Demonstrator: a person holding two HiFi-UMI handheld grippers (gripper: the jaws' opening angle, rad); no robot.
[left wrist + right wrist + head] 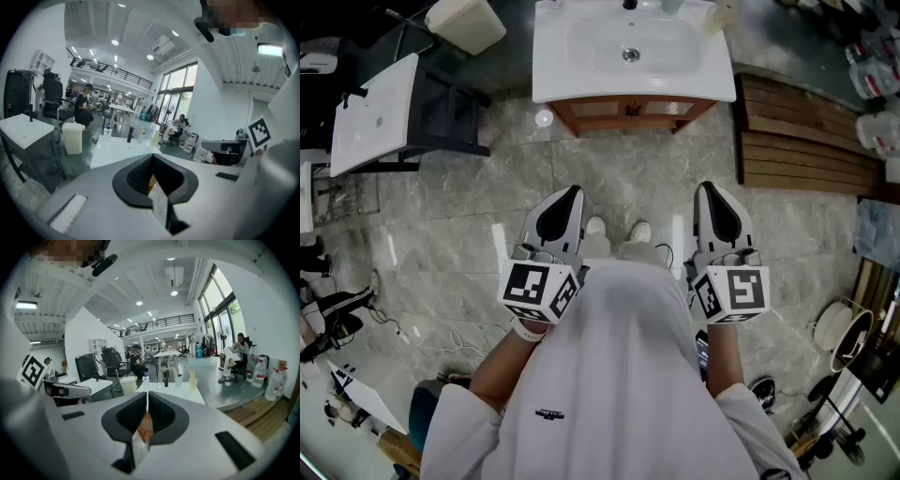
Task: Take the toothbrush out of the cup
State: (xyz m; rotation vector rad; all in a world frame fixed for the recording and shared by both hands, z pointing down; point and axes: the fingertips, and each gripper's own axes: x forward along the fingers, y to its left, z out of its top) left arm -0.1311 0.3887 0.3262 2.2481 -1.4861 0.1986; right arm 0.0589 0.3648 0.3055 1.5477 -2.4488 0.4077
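side table [375,117]: white, at 10 o'clock from the person, well apart from the sink.
bin [467,22]: cream, at 11 o'clock, just past the side table.
floor [478,216]: gray stone, under both grippers.
left gripper [574,191]: held out in front of the person at 11 o'clock. its tip aims at the sink and a bit down.
left fingers [138,176]: the two black pads are pressed together. nothing is between them.
shoes [595,228]: two white toes on the floor, between the two grippers.
sink [562,80]: white, on a wood stand, at 12 o'clock. it is well apart from both grippers.
soap bottle [146,378]: at the back of the sink, the left-most thing there.
tap [166,378]: black, upright, just right of the soap bottle.
clear cup [178,380]: upright, just right of the tap.
yellow cup [191,381]: upright at the sink's 1 o'clock corner, just beside the clear cup. a pale tall thing stands up in it.
toothbrush: too small to pick out in any view, so i cannot tell which cup it is in.
right gripper [706,187]: held out at 1 o'clock, level with the left gripper. its tip aims at the sink and a bit down.
right fingers [161,416]: the two black pads are pressed together. nothing is between them.
wood step [806,141]: brown slats at 2 o'clock, just right of the sink.
seated person [236,352]: on a chair far off at the right, near some water jugs [260,373].
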